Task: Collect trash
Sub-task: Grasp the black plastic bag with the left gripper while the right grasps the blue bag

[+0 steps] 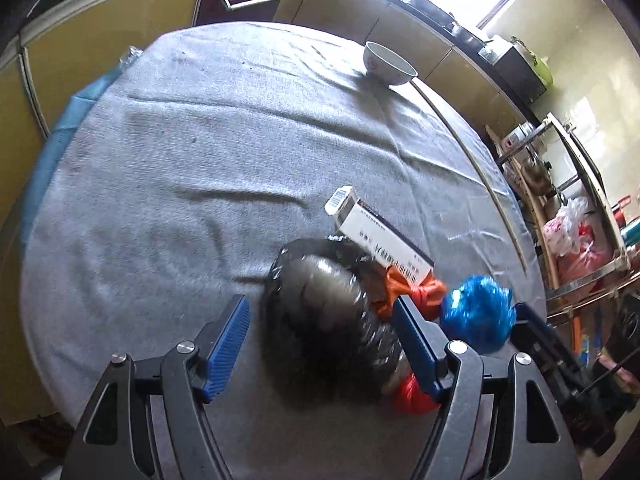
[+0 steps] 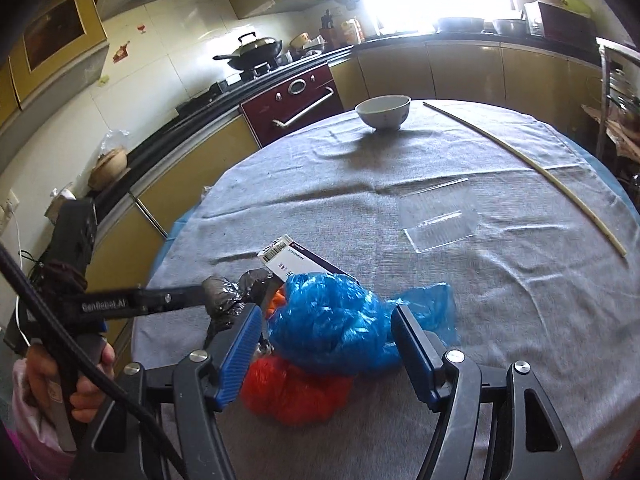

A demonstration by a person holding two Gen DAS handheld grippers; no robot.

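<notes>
A round bench [image 2: 520,280] with a grey cloth holds a small heap of trash near its front edge. Going left to right in the left wrist view, the left gripper [image 1: 320,340] has its blue jaws spread apart, and a crinkly black bag [image 1: 320,312] sits in the gap between them — I cannot tell if the pads press on it, and it looks blurry. The black bag's long side runs from up-left to down-right. Behind it lies a white box [image 1: 380,236], long and thin, with its barcode end pointing up-left and away from the jaws; the small print on its side is too tiny to read. Next come an orange bag [image 1: 416,292] and a red bag [image 1: 412,394] by the right-hand jaw, then a blue bag [image 1: 478,312] just past it. In the right wrist view, a hand [image 2: 52,376] holds the other tool at the left, and its side reads "GenRobot.AI". The right gripper [image 2: 326,340] has its jaws on each side of the blue bag [image 2: 332,328] — the left pad seems to touch it, but a real squeeze is hard to tell. The red bag [image 2: 292,392] lies under the blue one. A white bowl [image 2: 383,112] stands upright far back, and a long pale stick [image 2: 528,168] lies across the right side.
</notes>
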